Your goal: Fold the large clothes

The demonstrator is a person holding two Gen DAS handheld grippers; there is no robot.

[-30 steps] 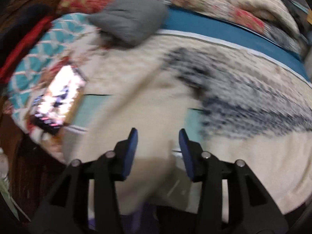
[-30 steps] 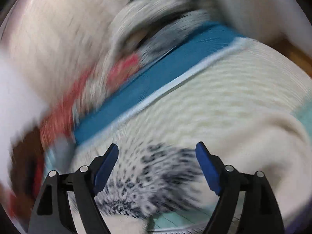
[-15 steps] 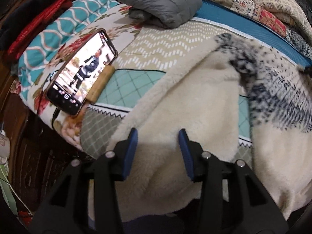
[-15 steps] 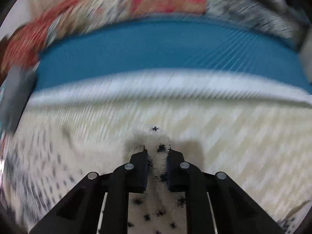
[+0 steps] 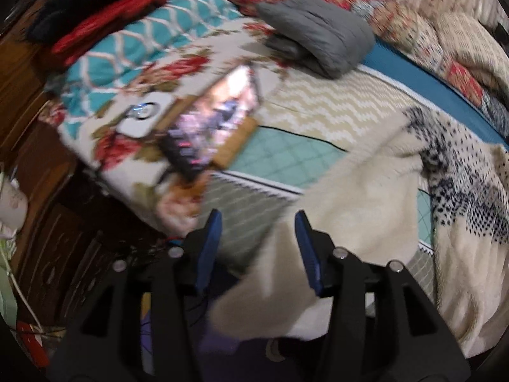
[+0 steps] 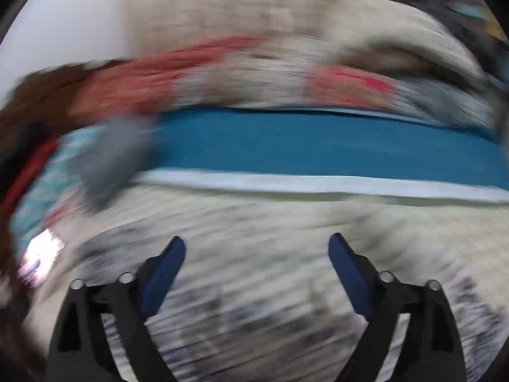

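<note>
The fluffy cream sweater (image 5: 366, 197) with dark dots lies on the bed (image 5: 305, 127). Its near edge hangs over the bed's front edge. Past the sweater there is open bed, up to the gray folded cloth (image 5: 318, 31). Left of the sweater a lit phone (image 5: 213, 127) sits near the bed's side edge.

The left gripper (image 5: 257, 245) has slid left since a moment ago; its jaws are opening, with a sweater flap between them, not squeezed. The right gripper (image 6: 256, 264) was pinching the sweater half a second ago; now its jaws are opening wide over it, gripping nothing.

The sweater's long side runs from the front edge up toward the blue stripe (image 6: 318, 143).
</note>
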